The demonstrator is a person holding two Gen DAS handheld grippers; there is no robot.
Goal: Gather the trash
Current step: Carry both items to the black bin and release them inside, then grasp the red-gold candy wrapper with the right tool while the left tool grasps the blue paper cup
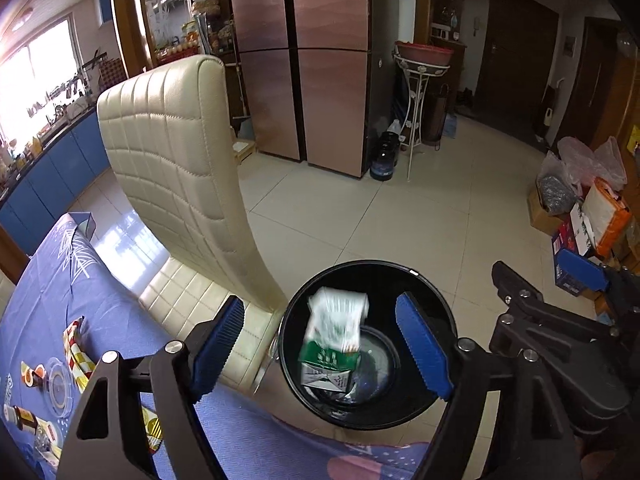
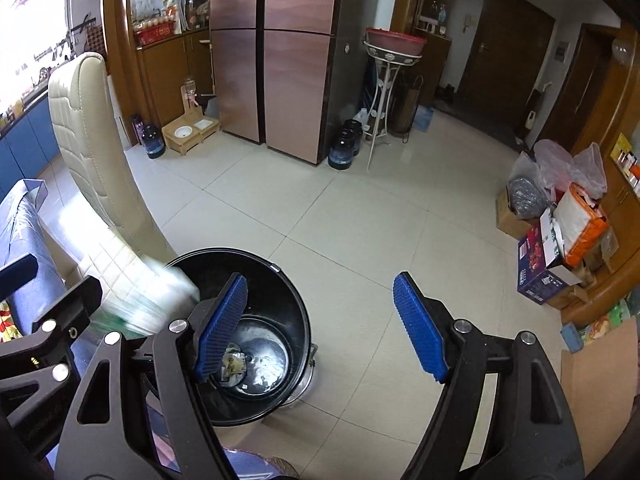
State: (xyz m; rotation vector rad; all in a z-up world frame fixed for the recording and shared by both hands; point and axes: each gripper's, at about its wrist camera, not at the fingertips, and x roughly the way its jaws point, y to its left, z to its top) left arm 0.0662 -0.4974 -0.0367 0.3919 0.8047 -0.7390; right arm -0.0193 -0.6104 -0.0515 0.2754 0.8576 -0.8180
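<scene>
— Where's the bin [image 1: 368,400]?
— On the floor [image 1: 360,216], just beside the table edge [image 1: 240,432]. The chair [image 1: 176,168] stands at its ten o'clock, the fridge [image 1: 304,60] at twelve, the boxes [image 1: 588,232] at two.
— Anything inside?
— Cartons [image 1: 332,344].

bin [image 1: 424,420] mouth open, chair [image 1: 172,152] beside

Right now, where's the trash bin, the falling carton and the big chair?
trash bin [image 1: 430,290]: left wrist view, black rim.
carton [image 1: 338,320]: left wrist view, blurred white-green face.
chair [image 1: 168,128]: left wrist view, cream quilted backrest.
</scene>
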